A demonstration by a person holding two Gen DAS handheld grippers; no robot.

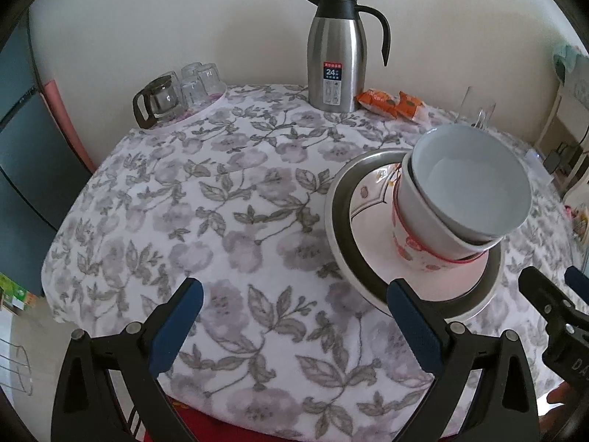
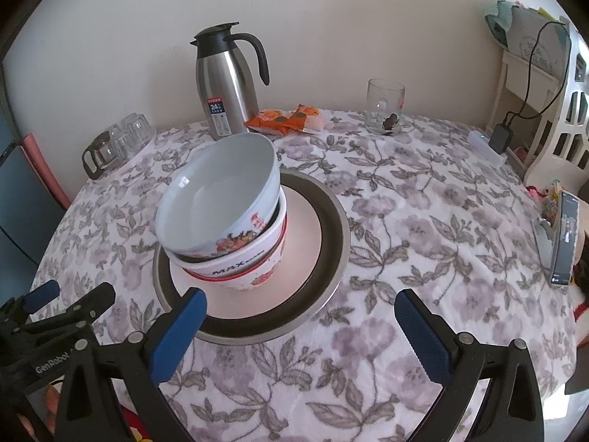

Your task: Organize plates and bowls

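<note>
right wrist: thermos (image 2: 226, 84), snack packets (image 2: 283, 119) behind stacked bowls (image 2: 224, 213).

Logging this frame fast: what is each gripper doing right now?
Left gripper: open, holding nothing, beside the metal plate.
Right gripper: open, holding nothing, in front of the stacked bowls.

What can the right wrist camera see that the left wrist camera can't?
Only the right wrist view shows the whole glass mug, the charger and the white shelf. Only the left wrist view shows a wire rack low on the left. Both show the stacked bowls on the plates, the steel thermos, the snack packets, the upturned glasses, and both open hand-held grippers: left, right.
</note>
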